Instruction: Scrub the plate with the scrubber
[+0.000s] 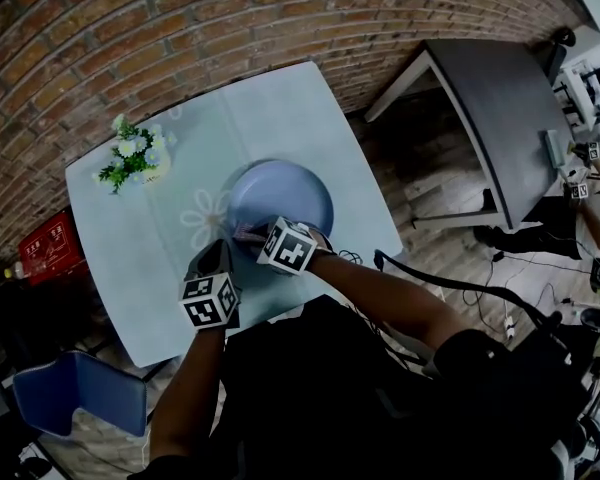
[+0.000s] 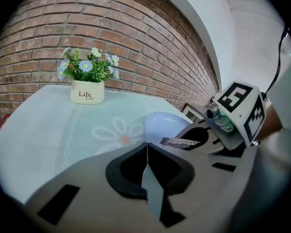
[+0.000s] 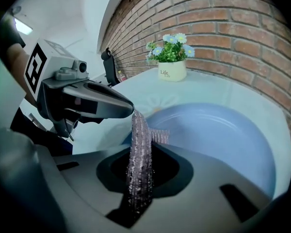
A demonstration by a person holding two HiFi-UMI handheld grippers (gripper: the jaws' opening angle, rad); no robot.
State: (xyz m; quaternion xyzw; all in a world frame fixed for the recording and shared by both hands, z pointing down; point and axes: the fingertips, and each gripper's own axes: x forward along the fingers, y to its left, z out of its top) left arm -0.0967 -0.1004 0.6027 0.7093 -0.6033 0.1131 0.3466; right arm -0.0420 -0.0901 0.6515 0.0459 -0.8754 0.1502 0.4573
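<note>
A pale blue plate (image 1: 285, 196) lies in the middle of a light blue table (image 1: 130, 258). My right gripper (image 3: 143, 147) is shut on a glittery silver scrubber (image 3: 138, 169), which hangs over the plate's (image 3: 223, 135) near left part. The left gripper view shows the same scrubber (image 2: 178, 141) at the right gripper's tips by the plate (image 2: 162, 124). My left gripper (image 2: 146, 149) is shut with nothing seen between its jaws. It (image 1: 223, 252) sits just outside the plate's near left rim, close beside the right gripper (image 1: 254, 236).
A white pot of blue and white flowers (image 1: 135, 158) stands at the table's far left. A brick wall (image 1: 180, 28) runs behind the table. A dark table (image 1: 500, 118) stands to the right, a red crate (image 1: 50, 248) and a blue chair (image 1: 80, 393) to the left.
</note>
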